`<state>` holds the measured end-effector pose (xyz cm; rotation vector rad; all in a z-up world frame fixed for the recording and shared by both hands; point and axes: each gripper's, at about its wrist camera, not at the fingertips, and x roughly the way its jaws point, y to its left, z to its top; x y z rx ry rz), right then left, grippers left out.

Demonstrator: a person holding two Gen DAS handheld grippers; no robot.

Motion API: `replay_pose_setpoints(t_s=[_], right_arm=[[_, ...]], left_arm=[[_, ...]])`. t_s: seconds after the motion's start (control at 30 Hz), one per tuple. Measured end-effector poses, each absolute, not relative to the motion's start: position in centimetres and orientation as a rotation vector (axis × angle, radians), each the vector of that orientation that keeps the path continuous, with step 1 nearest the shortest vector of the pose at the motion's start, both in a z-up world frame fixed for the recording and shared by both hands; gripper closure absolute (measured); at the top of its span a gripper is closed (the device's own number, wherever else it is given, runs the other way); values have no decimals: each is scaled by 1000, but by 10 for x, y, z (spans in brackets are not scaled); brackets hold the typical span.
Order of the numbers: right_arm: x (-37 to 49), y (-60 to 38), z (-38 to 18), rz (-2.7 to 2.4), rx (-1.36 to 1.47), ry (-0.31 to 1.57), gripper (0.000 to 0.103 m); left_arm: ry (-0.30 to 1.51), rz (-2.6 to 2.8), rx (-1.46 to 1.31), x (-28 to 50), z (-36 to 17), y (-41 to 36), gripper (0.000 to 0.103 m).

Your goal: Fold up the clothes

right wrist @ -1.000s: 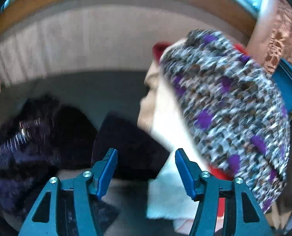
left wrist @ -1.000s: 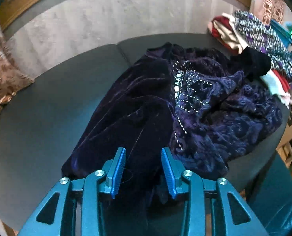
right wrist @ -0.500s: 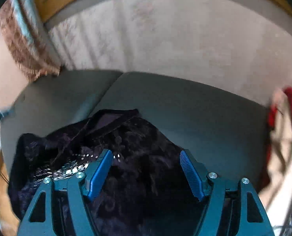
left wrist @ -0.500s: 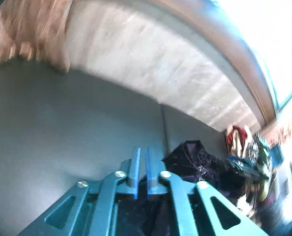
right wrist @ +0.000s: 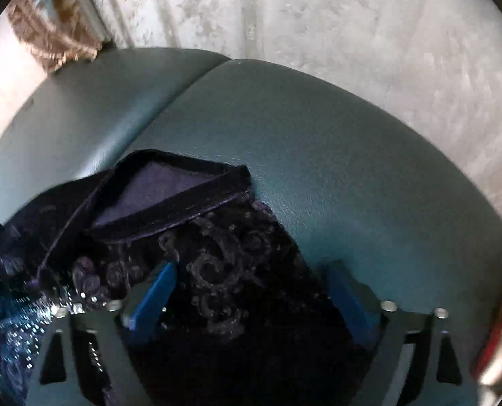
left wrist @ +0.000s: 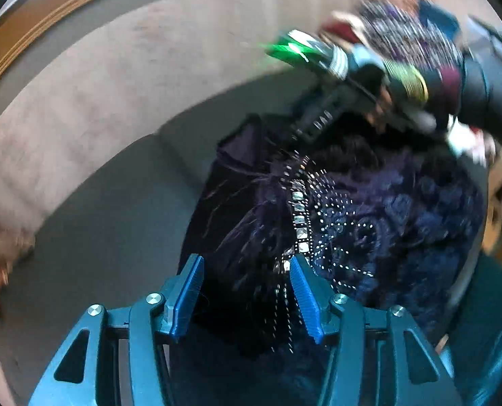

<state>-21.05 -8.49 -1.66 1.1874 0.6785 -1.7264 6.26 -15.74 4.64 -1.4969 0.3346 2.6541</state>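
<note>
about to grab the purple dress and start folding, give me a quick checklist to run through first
1. Left gripper free of cloth: ok, jaws opening, nothing pinched; dark purple velvet dress with beaded trim lies beneath.
2. Right gripper ready: ok, jaws opening over the dress's embossed fabric, pads not pressing.
3. Dress spread flat: not ok, bunched and creased.
4. Neckline edge located: ok, visible near the right gripper.
5. Bare grey-green leather sofa seat to fold on: ok.
6. Pile of other clothes clear of dress: cannot tell, blurred.
</note>
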Motion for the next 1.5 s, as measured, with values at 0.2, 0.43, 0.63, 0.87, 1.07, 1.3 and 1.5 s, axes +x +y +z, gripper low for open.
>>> replay_pose_setpoints(t_s=[0.2,0.43,0.63,0.87,1.07,1.3,1.5], right_arm=[[-204,-82,-22,-1697,1111,687,0],[-232,-60,3,-1702,1137,511,93],[-241,-61,12,-1641,1236,496,45],[-225,-82,18,-1648,1123,741,18],[-197,-83,31,-1680,1037,820,96],[-152,-19,124,-1960,807,637,96],[-97,46,238,-2182,502,455,96]], left_arm=[[409,2540,-1640,25,9,-171,90],[-763,2879,-1392,53,47,-321,100],[-842,2775,-1577,50,9,-347,94],[-734,2677,-1631,33,-6,-336,71],[-635,2772,-1665,32,-2,-321,97],[-720,3120,-1199,108,88,-296,99],[-500,3365,-721,170,205,-237,100]])
